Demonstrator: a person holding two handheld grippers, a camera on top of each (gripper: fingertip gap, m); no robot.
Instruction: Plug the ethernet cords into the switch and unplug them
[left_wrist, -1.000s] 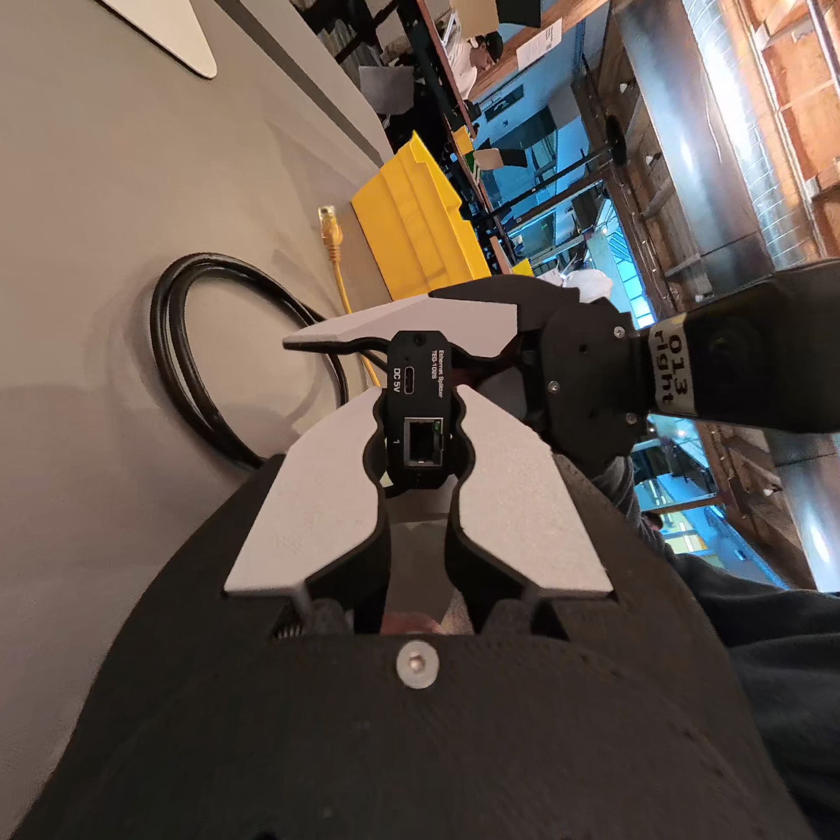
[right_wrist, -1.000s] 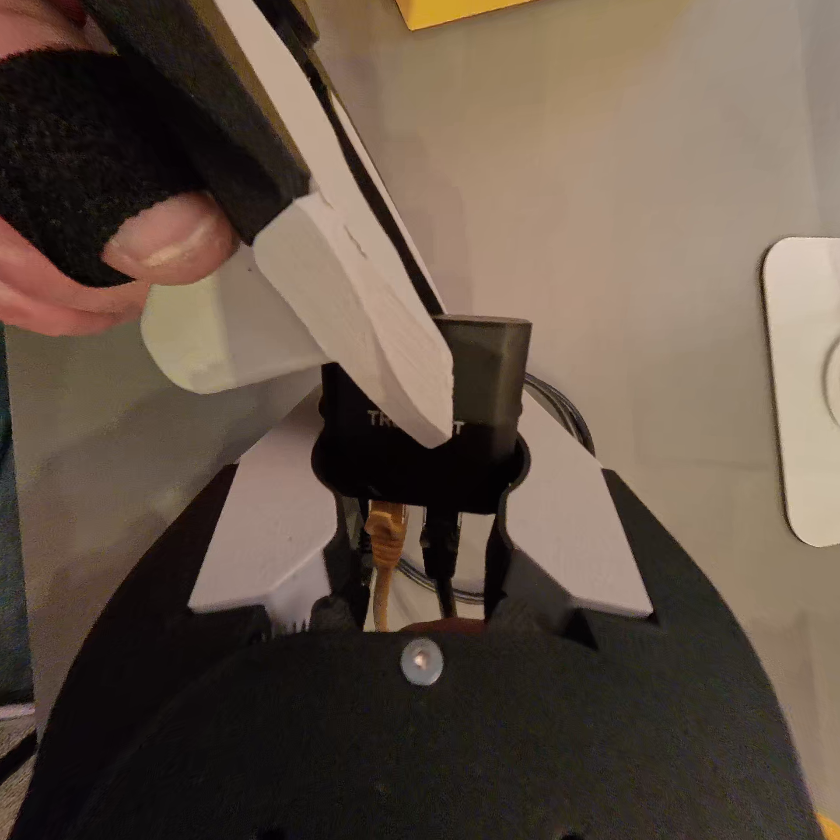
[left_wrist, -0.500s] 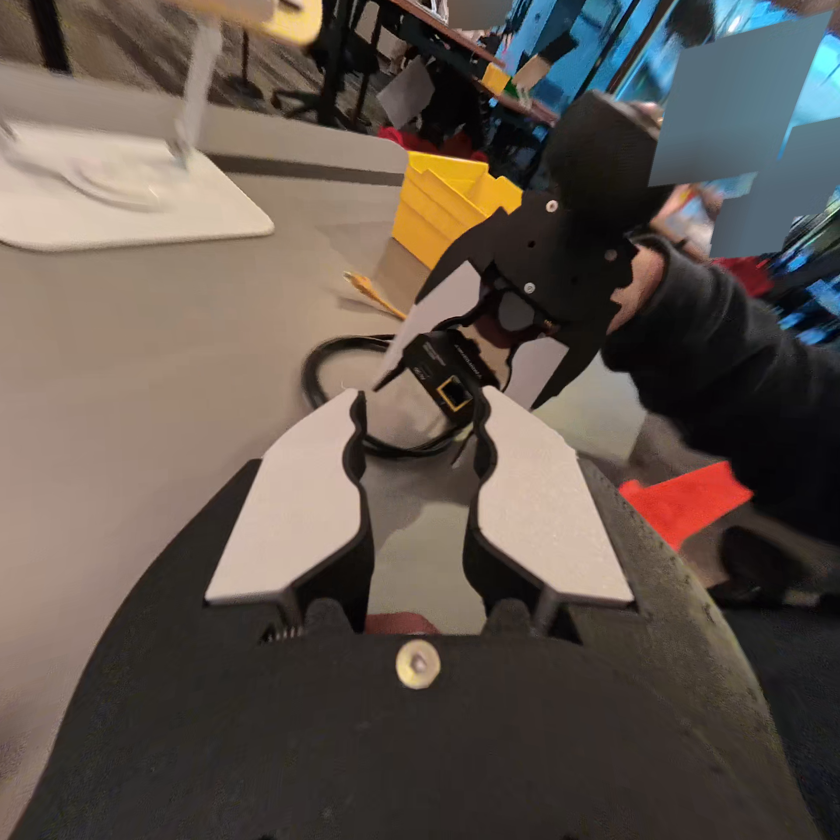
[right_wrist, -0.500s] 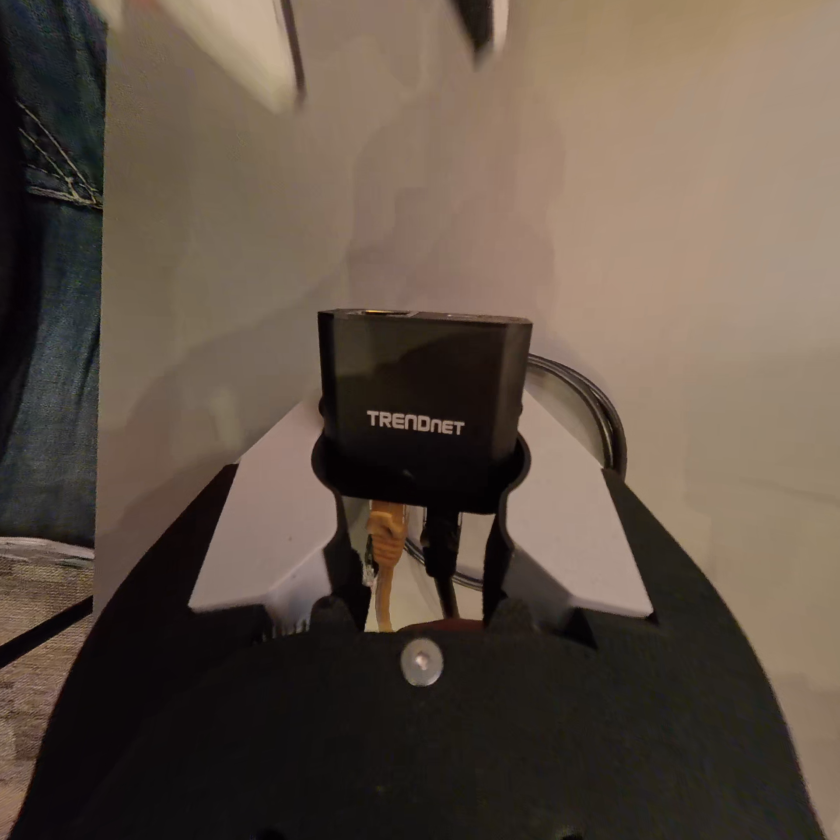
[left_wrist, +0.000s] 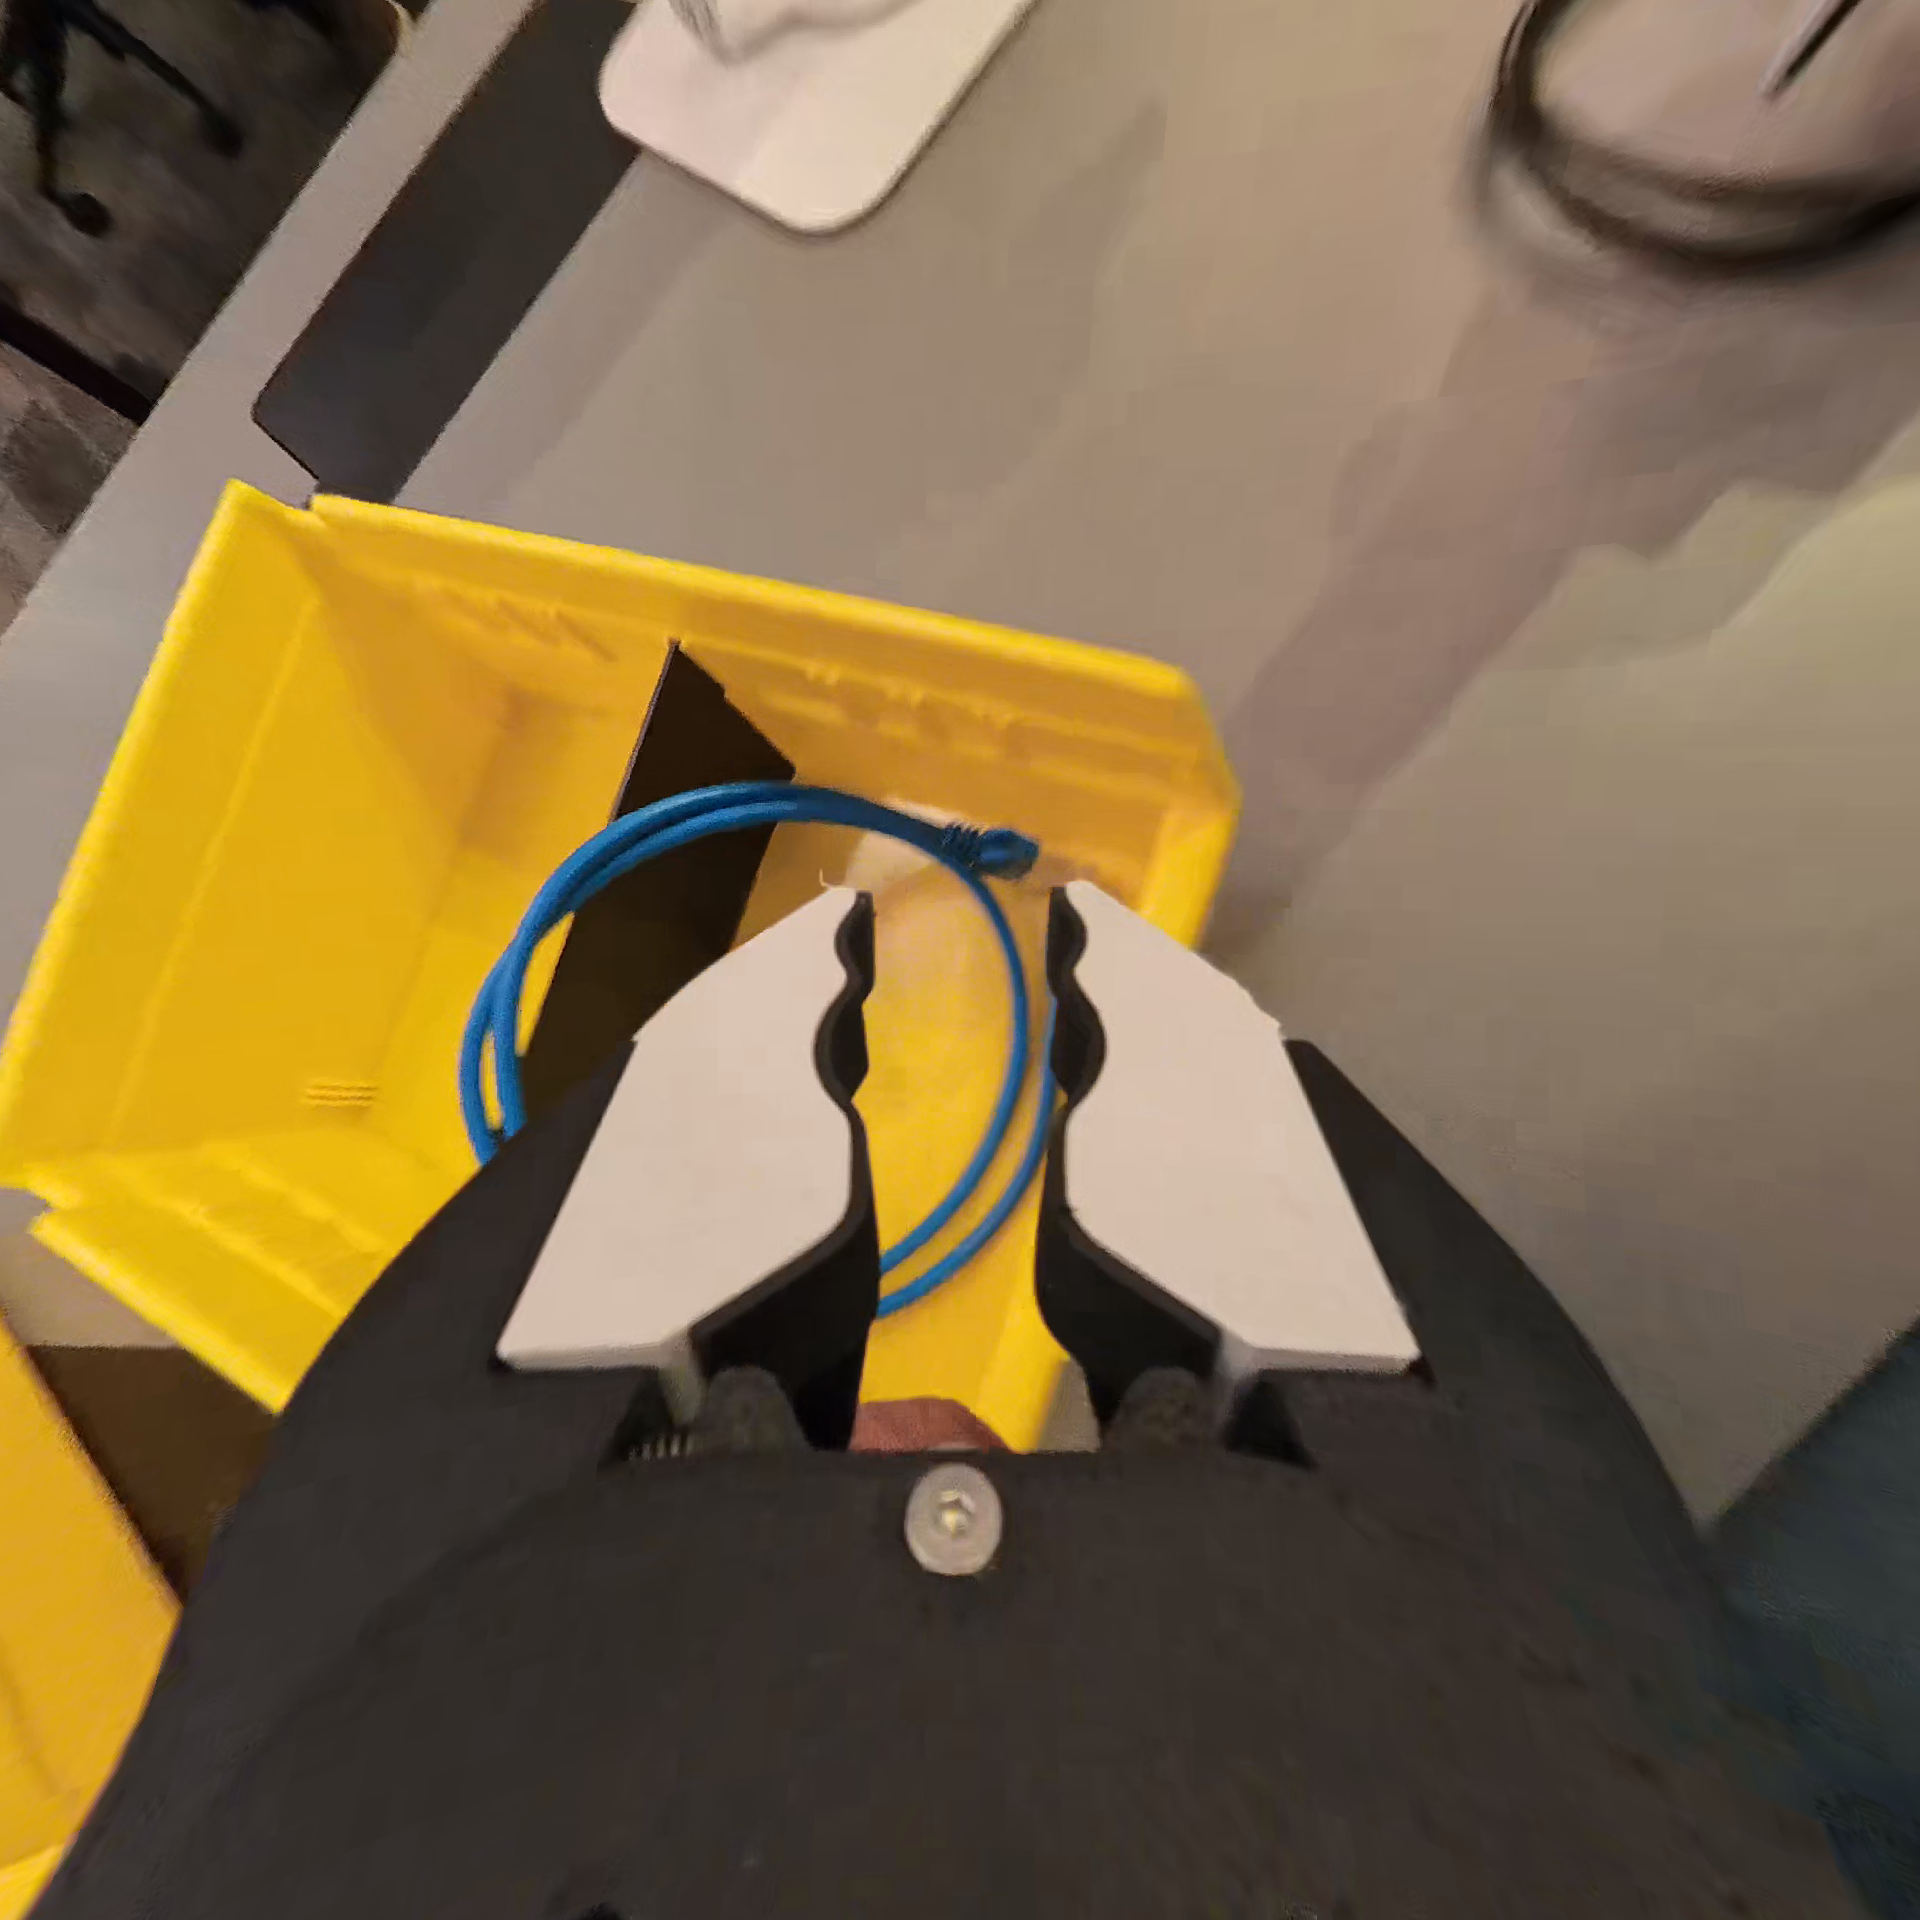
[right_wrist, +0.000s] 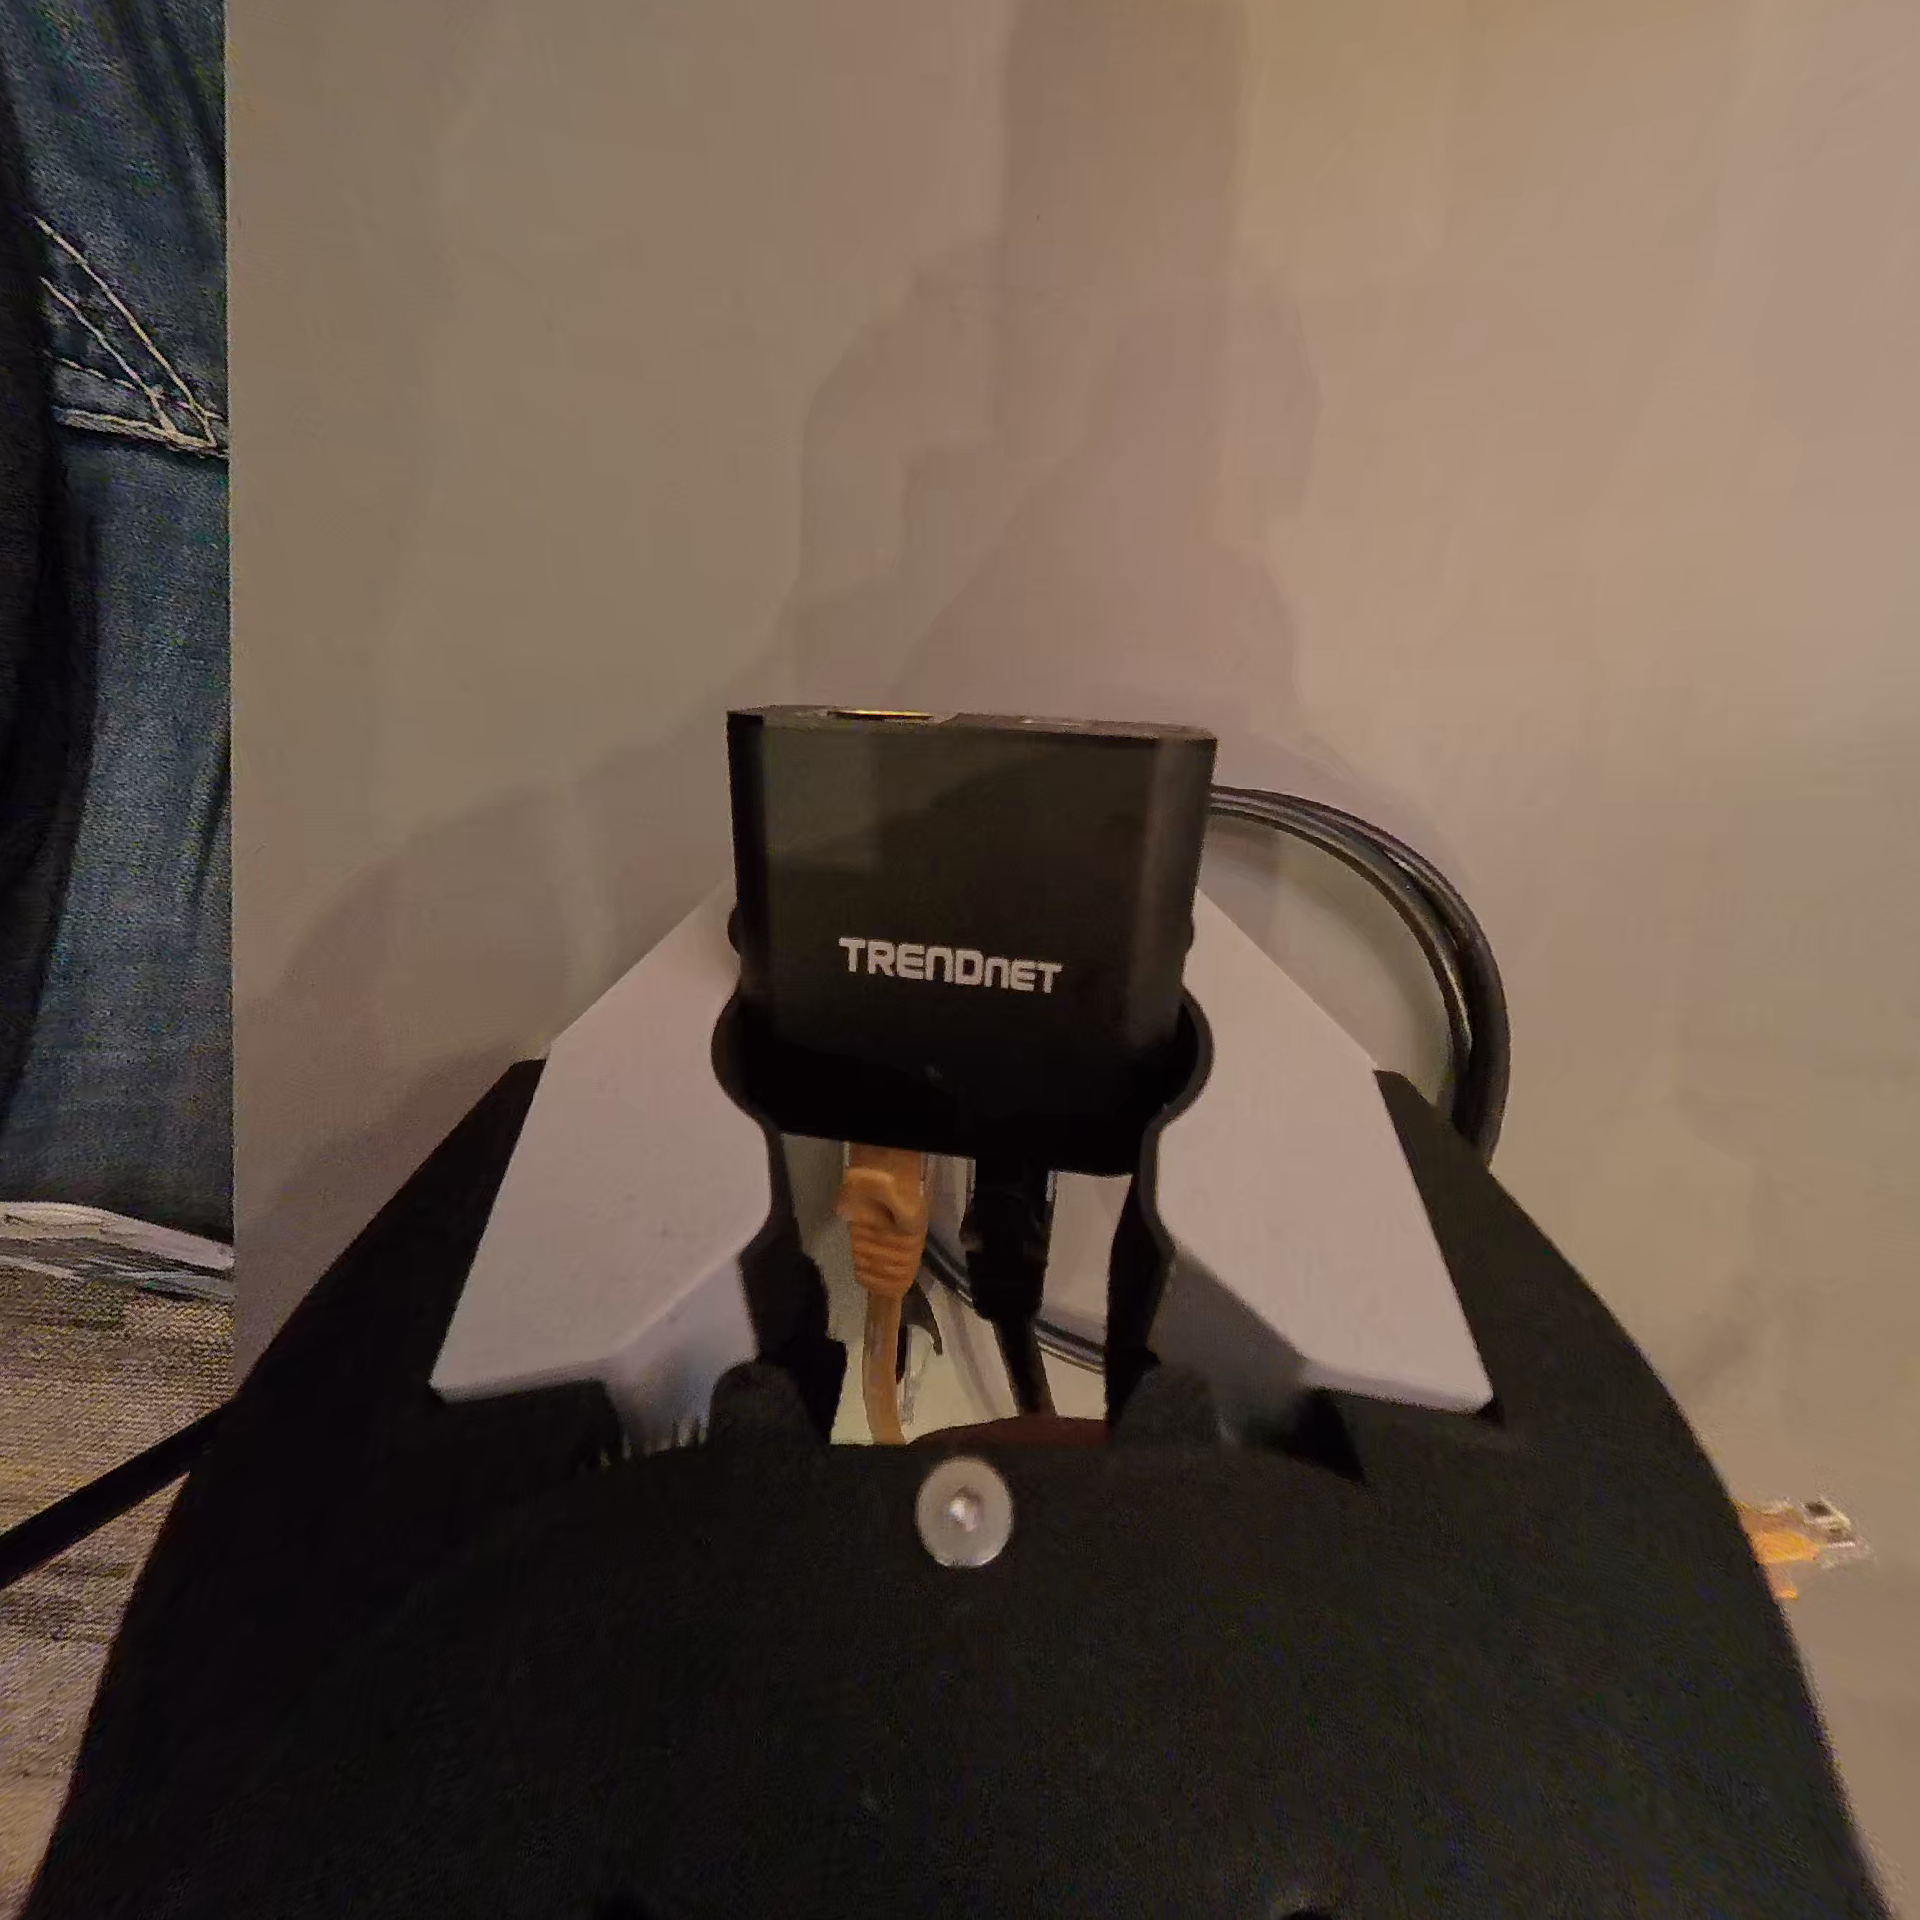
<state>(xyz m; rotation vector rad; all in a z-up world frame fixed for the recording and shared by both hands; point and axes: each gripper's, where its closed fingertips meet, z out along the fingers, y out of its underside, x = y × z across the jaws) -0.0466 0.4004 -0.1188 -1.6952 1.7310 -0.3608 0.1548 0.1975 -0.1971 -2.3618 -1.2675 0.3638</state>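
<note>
Two cords plugged into near end of small black plastic switch box (right_wrist: 966, 894): orange ethernet cord (right_wrist: 881, 1236) at left, black cord (right_wrist: 1006, 1242) at right. Right gripper (right_wrist: 966, 1039) clamped on switch box, held over grey table (right_wrist: 1455, 416). Coiled black cable (right_wrist: 1455, 935) just behind on table. Loose orange plug (right_wrist: 1070, 1548) low at right. Left gripper (left_wrist: 956, 904) parted, nothing between fingers, hovering above yellow plastic bin (left_wrist: 260, 883). Coiled blue ethernet cord (left_wrist: 727, 831) lying inside bin. White flat base plate (left_wrist: 821, 114) farther off on table.
</note>
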